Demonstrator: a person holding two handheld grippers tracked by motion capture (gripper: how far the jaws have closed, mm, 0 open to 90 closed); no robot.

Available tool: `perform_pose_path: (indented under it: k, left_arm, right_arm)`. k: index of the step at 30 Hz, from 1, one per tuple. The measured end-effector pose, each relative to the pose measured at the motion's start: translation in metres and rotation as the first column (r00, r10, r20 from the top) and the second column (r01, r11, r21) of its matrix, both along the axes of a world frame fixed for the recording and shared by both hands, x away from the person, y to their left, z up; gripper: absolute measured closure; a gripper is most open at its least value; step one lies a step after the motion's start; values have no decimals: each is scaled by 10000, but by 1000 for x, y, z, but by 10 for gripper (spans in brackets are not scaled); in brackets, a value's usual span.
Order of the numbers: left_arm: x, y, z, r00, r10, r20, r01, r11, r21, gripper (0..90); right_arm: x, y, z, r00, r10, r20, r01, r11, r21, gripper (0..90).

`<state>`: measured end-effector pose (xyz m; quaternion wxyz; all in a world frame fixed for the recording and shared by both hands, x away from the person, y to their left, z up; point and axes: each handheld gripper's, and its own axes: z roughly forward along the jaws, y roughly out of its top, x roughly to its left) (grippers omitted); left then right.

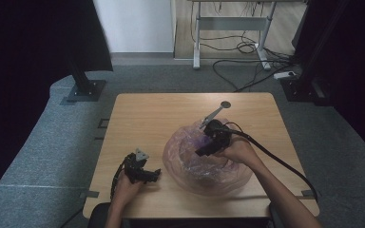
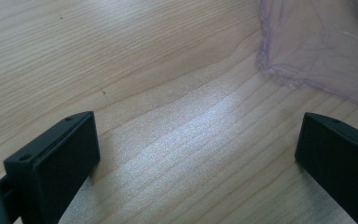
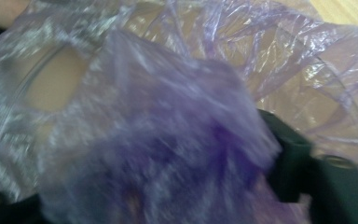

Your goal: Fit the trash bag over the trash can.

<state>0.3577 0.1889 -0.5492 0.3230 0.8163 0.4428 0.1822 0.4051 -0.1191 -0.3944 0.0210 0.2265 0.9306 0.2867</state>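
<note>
I can read no brand, label or writing on anything here. My right claw [image 1: 212, 139] sits over the middle of the purple plastic bag [image 1: 190, 164], tilted so its jaws aim back toward me and to my left, my hand wrapped around its rear and its thick cable trailing off to my right. In the right gripper view the jaws are pinching a bunched wad of the plastic bag [image 3: 177, 154], the film gathered thick and dark purple between them while the rest billows out thin and clear around it; that picture is blurred. My left claw [image 1: 145, 172] rests low on the table [image 1: 138, 118] near my edge, just beside the bag's rim, jaws pointing right toward it. In the left gripper view its jaws are spread wide with only bare wood grain between them, and the bag's edge [image 2: 307, 51] lies ahead, apart from them. The table is pale wood; grey carpet surrounds it, with a desk frame [image 1: 230, 28] and loose cables [image 1: 247, 47] beyond
</note>
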Motion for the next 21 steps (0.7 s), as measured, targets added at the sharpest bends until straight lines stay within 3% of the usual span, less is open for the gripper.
perform_pose_path:
  k: [2,9,14,16,19,21]
  left_arm:
    - [0,0,0,10000,3,0,-3,10000,0,0]
    - [0,0,0,10000,32,-1,-32,10000,6,0]
    - [0,0,0,10000,33,0,-33,10000,10,0]
    - [0,0,0,10000,41,-2,-41,10000,10,0]
    - [0,0,0,10000,50,-4,-50,10000,12,0]
    - [0,0,0,10000,51,-4,-51,10000,12,0]
  right_arm:
    - [-5,-3,7,9993,52,363,-45,9998,-191,241]
    - [-11,-19,40,9984,80,560,-88,9999,142,242]
    - [-15,-27,61,9975,50,704,-84,9988,473,354]
    - [-18,-31,66,9972,-80,741,44,9988,492,467]
    - [-16,-33,67,9970,-402,654,371,9982,473,632]
    - [-13,-29,63,9970,-579,505,559,9976,411,690]
